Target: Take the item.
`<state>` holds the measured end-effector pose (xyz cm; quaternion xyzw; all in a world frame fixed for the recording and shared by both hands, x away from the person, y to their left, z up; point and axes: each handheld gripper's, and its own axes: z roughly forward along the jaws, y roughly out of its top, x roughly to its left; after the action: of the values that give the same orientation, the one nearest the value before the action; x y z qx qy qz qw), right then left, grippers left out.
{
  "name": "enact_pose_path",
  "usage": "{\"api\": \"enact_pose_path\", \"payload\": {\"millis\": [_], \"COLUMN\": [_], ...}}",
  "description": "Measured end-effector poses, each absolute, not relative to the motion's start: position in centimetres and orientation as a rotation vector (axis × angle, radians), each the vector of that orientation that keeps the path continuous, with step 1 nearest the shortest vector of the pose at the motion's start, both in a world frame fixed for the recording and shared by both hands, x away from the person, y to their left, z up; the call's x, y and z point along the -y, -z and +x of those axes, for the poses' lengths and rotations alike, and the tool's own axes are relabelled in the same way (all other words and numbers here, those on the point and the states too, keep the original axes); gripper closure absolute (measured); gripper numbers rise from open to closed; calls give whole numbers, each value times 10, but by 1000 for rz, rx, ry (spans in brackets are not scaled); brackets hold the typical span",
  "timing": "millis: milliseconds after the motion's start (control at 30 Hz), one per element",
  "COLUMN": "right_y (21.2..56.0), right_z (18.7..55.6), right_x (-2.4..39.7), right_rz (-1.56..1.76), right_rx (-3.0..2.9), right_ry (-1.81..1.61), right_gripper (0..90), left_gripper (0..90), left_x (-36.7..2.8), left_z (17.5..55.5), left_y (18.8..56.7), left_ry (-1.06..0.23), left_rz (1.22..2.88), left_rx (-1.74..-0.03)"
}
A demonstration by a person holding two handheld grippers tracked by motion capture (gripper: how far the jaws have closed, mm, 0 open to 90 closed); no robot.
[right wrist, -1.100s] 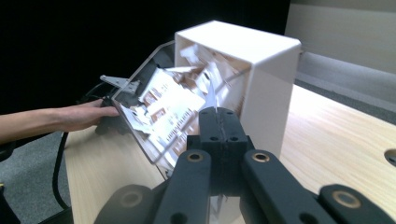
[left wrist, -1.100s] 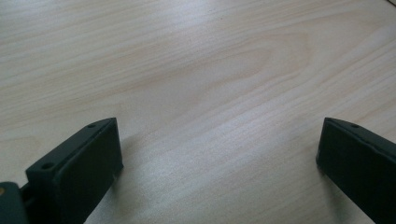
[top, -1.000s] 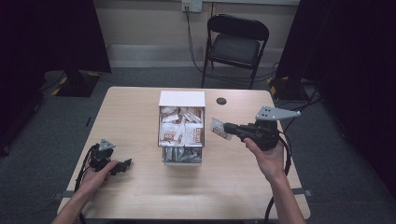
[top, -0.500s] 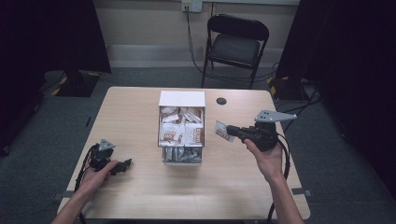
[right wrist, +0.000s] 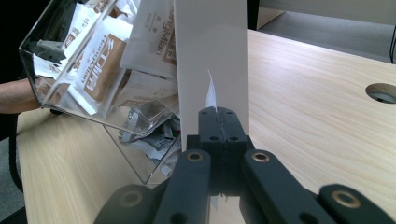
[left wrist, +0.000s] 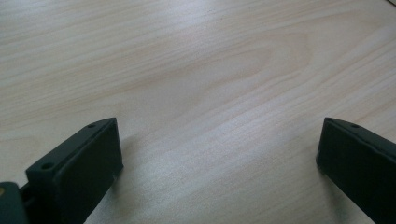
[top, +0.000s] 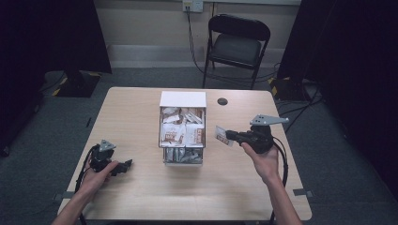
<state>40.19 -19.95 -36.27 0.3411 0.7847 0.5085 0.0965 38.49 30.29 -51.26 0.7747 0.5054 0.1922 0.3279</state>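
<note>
The right gripper (top: 231,137) is clamped on a sachet (top: 223,135) edge-on, long axis running 3 to 9 o'clock toward the clear display box (top: 183,155), at the box's 3 o'clock. Since the earlier frame it has sunk nearer the table (top: 141,197). The left gripper (top: 123,166) rests wide apart, empty.

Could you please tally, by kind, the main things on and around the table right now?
Tongs: 2, left and right
Packet held in the right tongs: 1
Clear box of packets: 1
Table: 1
Folding chair: 1
Total: 6
</note>
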Motion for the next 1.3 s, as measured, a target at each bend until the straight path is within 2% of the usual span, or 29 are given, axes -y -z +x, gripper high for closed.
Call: {"api": "enact_pose_path", "payload": {"millis": [1300], "right_y": [441], "right_z": [431], "right_x": [178], "right_rz": [1137], "right_rx": [-2489], "right_ry": [-1346], "right_gripper": [900], "left_gripper": [0], "left_x": [-303], "left_z": [385], "left_y": [513], "left_ry": [-504], "left_rz": [2029], "left_rx": [-1323]}}
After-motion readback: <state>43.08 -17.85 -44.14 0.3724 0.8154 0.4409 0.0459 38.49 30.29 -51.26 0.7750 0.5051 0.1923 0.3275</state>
